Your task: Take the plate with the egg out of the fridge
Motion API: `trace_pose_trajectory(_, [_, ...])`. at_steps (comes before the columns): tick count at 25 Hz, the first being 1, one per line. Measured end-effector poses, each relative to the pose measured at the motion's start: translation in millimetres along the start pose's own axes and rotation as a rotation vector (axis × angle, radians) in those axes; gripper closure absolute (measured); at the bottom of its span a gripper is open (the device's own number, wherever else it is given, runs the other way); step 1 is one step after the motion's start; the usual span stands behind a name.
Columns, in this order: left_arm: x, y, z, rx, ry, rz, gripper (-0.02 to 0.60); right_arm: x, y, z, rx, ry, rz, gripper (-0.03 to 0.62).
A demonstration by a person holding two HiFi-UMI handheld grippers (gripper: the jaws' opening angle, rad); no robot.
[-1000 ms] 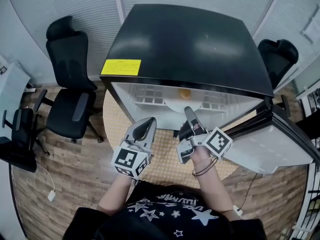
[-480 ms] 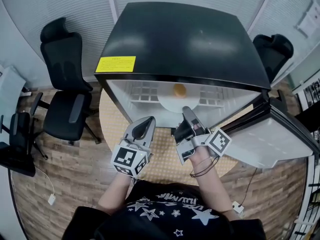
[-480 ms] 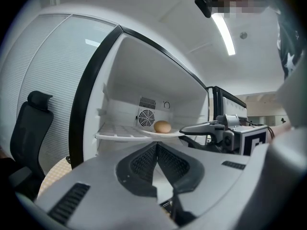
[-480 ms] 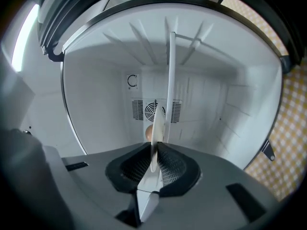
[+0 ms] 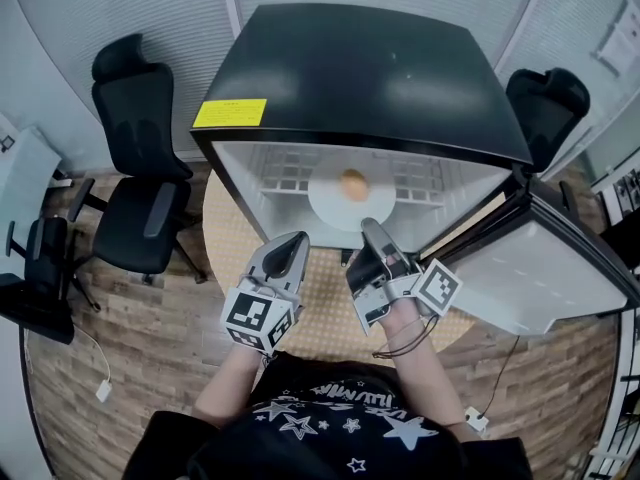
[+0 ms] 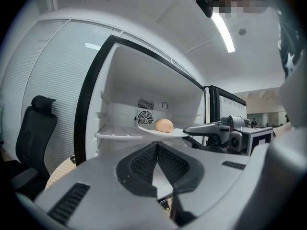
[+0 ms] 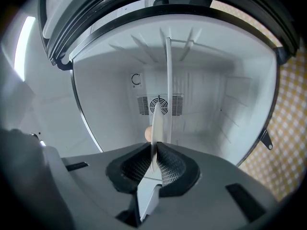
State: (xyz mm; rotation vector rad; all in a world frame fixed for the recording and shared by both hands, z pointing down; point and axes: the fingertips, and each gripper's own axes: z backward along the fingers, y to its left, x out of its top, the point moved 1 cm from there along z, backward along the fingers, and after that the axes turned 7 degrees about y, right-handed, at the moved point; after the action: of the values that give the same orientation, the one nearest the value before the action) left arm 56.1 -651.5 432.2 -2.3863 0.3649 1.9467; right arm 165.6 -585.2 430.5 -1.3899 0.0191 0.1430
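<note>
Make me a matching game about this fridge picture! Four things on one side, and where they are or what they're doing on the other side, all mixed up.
Things:
1. egg
2. right gripper
3. left gripper
4. sticker

Places or states:
A. shut, holding nothing
B. yellow, on top of the fridge
C. lying on the plate
D. clamped on the plate's rim

Pairs: 1-C, 2-D, 3-A, 4-B.

Shelf (image 5: pixel 285 180) in open fridge (image 5: pixel 360 78).
Holds a white plate (image 5: pixel 330 206) toward the front edge, with an egg (image 5: pixel 352 184) on it.
</note>
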Motion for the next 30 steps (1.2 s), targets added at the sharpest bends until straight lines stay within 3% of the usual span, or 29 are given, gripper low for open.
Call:
trace_pose_trajectory(6, [2,-11,12,0.066,-0.010,-0.005,0.574,-7,12,14,0.042,0.073,0.000,0.545])
trace_pose_trajectory(20, [-16,-66,56,0.271,-0.017,0.046,0.574,-33,16,76,0.048,0.287,-0.037,0.545])
trace_pose_trajectory(27, [-36,-162,87,0.343,-0.014,0.044,0.574,-30,29,173,0.061,0.349,-0.025,0.545])
trace_pose_trajectory(30, [-46,-162,87,0.374,-0.005,0.057,0.574,-28,18,171,0.053,0.379,-0.038,0.545])
